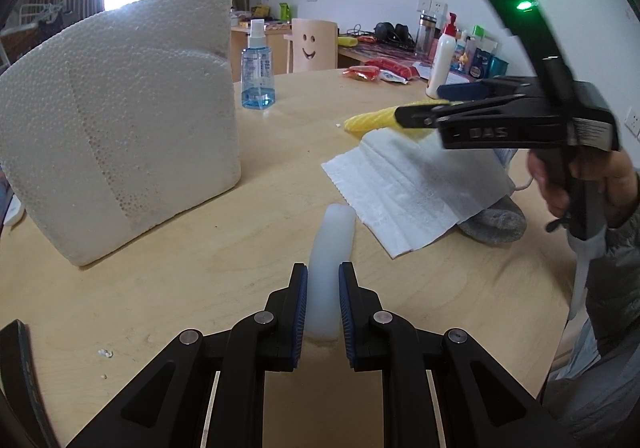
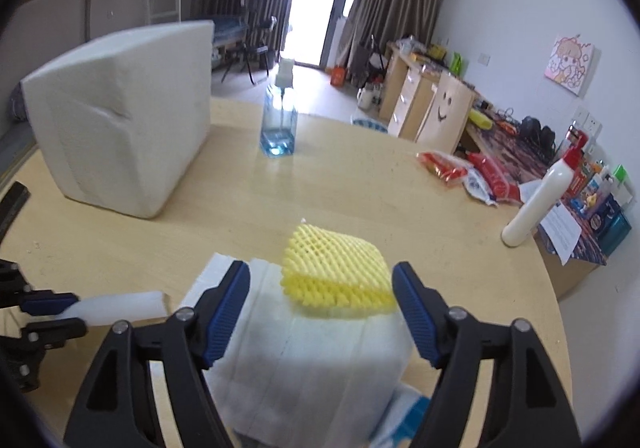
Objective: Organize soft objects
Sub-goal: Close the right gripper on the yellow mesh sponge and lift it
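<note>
My left gripper (image 1: 323, 272) is shut on a white foam strip (image 1: 331, 248) that sticks forward over the wooden table (image 1: 168, 300). The same strip (image 2: 120, 306) shows at the left of the right wrist view, held by that gripper (image 2: 76, 312). My right gripper (image 2: 322, 276) stands open above a folded white tissue (image 2: 316, 360), with a yellow foam net (image 2: 336, 268) lying between and beyond its fingers, untouched. From the left, the right gripper (image 1: 416, 104) hovers over the yellow net (image 1: 372, 122) and the tissue (image 1: 404, 184). A grey sock (image 1: 496, 224) lies under the tissue's right edge.
A big white polystyrene block (image 1: 116, 128) stands at the left. A blue spray bottle (image 1: 258, 68) is behind it and a white pump bottle (image 1: 440, 56) at the far right. Red snack packets (image 1: 380, 72) lie at the far edge. A person's hand (image 1: 560, 184) holds the right gripper.
</note>
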Motion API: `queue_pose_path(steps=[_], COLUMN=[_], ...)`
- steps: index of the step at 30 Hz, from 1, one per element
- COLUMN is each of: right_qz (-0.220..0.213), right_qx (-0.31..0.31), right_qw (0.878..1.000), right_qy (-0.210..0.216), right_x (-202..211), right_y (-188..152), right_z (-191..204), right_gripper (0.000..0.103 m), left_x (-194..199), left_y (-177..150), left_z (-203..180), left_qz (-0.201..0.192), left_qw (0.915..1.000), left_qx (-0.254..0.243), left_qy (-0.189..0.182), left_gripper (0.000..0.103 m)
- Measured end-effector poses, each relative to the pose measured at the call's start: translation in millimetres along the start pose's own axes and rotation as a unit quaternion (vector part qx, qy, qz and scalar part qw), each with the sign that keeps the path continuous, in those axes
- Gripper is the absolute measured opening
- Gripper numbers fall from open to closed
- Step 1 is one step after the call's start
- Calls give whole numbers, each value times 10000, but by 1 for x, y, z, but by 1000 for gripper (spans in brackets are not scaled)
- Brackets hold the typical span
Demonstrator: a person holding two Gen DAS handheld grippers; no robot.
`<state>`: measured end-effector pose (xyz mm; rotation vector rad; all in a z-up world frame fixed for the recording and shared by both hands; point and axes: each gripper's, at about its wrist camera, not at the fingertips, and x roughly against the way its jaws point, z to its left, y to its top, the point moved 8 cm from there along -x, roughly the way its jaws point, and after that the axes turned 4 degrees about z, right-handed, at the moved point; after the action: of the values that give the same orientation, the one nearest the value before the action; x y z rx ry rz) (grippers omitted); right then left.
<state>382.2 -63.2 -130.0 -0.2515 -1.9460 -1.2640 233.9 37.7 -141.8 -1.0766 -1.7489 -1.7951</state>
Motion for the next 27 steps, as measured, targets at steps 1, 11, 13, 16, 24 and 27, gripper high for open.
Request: queue_pose_path(steps=[1, 11, 13, 16, 24, 27], right_qz=[89, 263, 159, -28, -641, -900], right_qx=[3, -316, -393, -458, -534, -595], right_qw=[10000, 9990, 9987, 9983, 9949, 9922], right_qy=[-15, 167, 268, 365, 572, 631], right_x=[-6, -22, -16, -6, 41, 64], right_y=[-1, -9, -7, -1, 4, 5], right_z=[-1, -13, -14, -14, -13, -15], right_gripper=[77, 16, 14, 14, 14, 14], left_x=[0, 7, 10, 17, 46, 59], left_y=[0, 1, 2, 5, 16, 19], left_z=[0, 2, 2, 2, -4, -8], left_qz=[-3, -127, -185, -324, -711, -866], left_qw=[10000, 9999, 9998, 9993, 9972, 9960], left_qx=[-5, 41, 75, 140, 222, 224], left_qy=[-5, -30, -70, -130, 6, 76], left_gripper=[17, 17, 17, 17, 17, 17])
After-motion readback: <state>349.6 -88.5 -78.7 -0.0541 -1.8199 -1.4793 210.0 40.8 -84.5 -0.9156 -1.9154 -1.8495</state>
